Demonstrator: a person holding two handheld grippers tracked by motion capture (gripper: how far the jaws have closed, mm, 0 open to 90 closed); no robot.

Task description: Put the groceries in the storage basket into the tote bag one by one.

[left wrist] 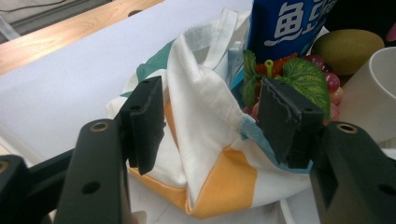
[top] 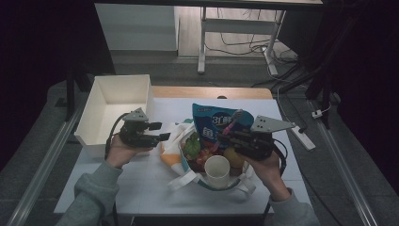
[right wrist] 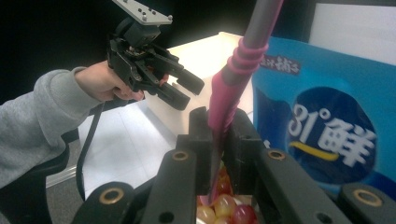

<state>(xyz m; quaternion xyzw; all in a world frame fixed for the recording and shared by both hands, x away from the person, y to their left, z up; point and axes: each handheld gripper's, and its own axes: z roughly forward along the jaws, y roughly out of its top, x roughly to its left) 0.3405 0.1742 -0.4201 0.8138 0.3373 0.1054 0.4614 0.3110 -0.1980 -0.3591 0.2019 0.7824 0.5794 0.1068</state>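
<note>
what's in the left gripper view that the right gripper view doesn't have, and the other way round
Left gripper view alone: the tote bag's white and orange cloth between its open fingers, a green leaf, a yellow-green fruit and a white cup.

Right gripper view alone: a pink and grey handle clamped in the right gripper, and farther off the left gripper in a hand with a grey sleeve.

Both: the blue snack bag and the red grapes.
</note>
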